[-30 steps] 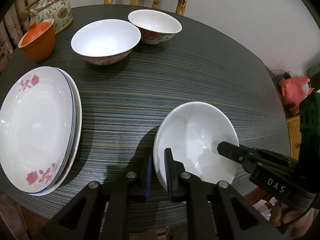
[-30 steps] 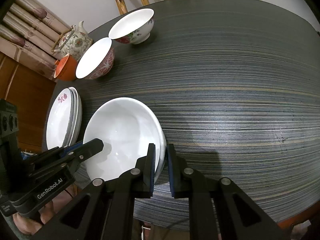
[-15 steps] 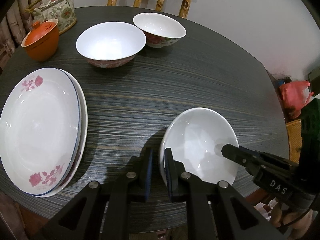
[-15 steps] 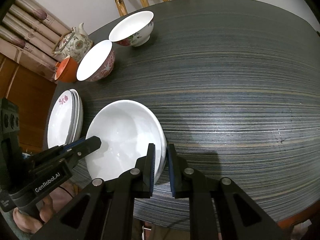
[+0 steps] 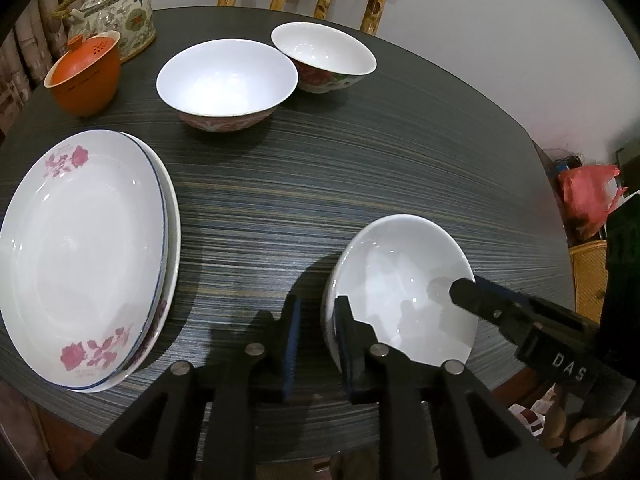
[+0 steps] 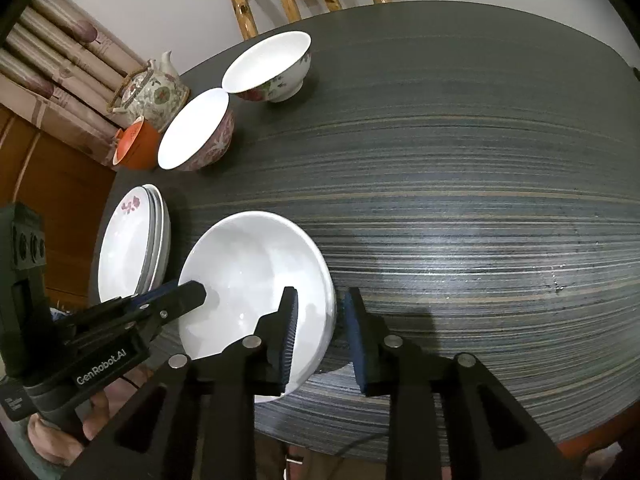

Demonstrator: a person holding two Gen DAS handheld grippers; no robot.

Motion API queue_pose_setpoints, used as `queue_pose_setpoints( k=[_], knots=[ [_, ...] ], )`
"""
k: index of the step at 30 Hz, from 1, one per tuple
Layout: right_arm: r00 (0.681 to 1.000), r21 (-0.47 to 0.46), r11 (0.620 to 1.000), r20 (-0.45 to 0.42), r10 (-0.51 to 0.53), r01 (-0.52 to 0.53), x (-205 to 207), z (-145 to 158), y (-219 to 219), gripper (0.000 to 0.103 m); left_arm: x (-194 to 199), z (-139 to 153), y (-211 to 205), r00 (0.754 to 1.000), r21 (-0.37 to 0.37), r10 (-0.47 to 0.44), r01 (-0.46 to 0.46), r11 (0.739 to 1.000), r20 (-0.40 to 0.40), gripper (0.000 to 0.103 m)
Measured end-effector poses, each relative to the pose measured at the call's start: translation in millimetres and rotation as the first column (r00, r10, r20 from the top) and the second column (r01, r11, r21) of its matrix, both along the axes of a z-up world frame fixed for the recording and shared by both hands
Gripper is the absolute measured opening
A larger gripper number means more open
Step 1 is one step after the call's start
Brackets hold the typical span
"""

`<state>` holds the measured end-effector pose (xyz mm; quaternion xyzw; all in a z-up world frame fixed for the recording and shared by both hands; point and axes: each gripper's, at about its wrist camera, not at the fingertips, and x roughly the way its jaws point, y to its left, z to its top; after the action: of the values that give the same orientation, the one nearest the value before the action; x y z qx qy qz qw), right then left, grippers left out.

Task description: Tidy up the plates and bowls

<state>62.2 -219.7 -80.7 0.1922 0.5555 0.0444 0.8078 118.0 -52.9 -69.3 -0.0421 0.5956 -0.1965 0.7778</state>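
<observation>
1. Your left gripper (image 5: 316, 340) straddles the near-left rim of the plain white dish (image 5: 404, 288). One pad sits inside the dish and one outside, and a gap shows on the outer side. The jaws have just been opening and no longer pinch the rim.
2. Your right gripper (image 6: 320, 336) straddles the opposite rim of the same dish. Its jaws have also just been opening, and they stand clear of the rim on both sides. Neither gripper has hold of anything.
3. The dish rests flat on the dark striped surface (image 5: 360, 168), near its front edge and directly between your two grippers. It looks set down and released.
4. The relation that matters now: the stack of flowered plates (image 5: 80, 252) lies to the left of the dish, on your left gripper's side, with bare surface between them.
5. The two remaining bowls stand at the far side. The pink-patterned bowl (image 5: 228, 80) is beyond the plates and the floral bowl (image 5: 324, 56) is just beside it, their rims close or touching. The orange lidded cup (image 5: 84, 76) and teapot (image 5: 112, 12) are farther left.
6. Both bowls are well apart from your jaws. I judge your left hand nearer the pink-patterned one, so lift both grippers straight off the rim before reaching forward.
</observation>
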Motion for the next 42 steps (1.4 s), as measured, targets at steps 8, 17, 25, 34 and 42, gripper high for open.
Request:
queue_pose_setpoints(
  k=[8,17,25,34,42],
  knots=[
    [1.000,-0.011,1.000,0.025,-0.017,0.017,3.4,11.0,-7.2,0.027,3.2,10.5,9.7,1.000,-0.028,0.007,-0.007,1.000,0.003,0.022],
    [0.998,-0.021,1.000,0.058,-0.001,0.002,11.8,27.4,-5.1,0.027,12.5,34.5,30.6,0.996,-0.046,0.055,-0.052,0.998,0.063,0.022],
    [0.995,-0.031,0.998,0.078,0.056,-0.054,27.4,35.6,10.9,0.027,39.3,46.5,61.4,0.984,0.005,0.136,-0.137,0.991,0.119,0.022],
    [0.990,-0.003,0.994,0.088,0.110,-0.110,73.2,43.6,38.2,0.027,88.7,45.4,82.2,0.978,-0.061,0.187,-0.182,0.981,0.089,0.022],
    [0.991,0.026,0.991,0.052,0.127,-0.129,130.6,30.7,60.6,0.026,134.9,26.9,97.3,0.974,-0.055,0.224,-0.222,0.973,0.034,0.022]
  ],
)
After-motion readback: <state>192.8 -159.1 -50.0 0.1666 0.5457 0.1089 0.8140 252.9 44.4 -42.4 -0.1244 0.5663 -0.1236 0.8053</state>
